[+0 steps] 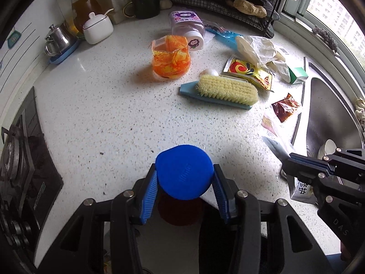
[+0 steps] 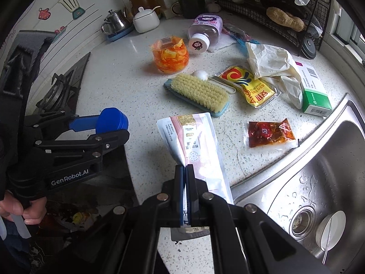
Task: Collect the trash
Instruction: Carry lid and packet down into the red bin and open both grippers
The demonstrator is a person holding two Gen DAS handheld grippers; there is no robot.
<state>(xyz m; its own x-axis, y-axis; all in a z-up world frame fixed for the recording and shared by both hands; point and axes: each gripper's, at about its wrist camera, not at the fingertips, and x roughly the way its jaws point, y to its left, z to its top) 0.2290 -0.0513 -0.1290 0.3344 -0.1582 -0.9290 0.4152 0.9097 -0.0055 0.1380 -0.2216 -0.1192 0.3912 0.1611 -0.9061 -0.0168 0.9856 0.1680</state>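
My left gripper (image 1: 185, 178) is shut on a blue cap (image 1: 184, 174), held over the counter's near edge; it also shows in the right wrist view (image 2: 111, 122). My right gripper (image 2: 186, 171) is shut on a white and pink pouch (image 2: 194, 141), which sticks up ahead of the fingers. On the white speckled counter (image 1: 102, 114) lie a red sauce packet (image 2: 270, 134), a yellow sachet (image 2: 248, 86), crumpled white gloves (image 2: 271, 64), a green and white box (image 2: 314, 91) and a tipped purple-labelled jar (image 2: 205, 34).
A scrubbing brush (image 2: 198, 93) lies mid-counter beside an orange-stained plastic tub (image 2: 170, 54). A steel sink (image 2: 319, 182) with a bowl is at right. A gas hob (image 1: 20, 159) is at left. A kettle, sugar pot, oil bottle and wire rack (image 2: 285, 22) line the back.
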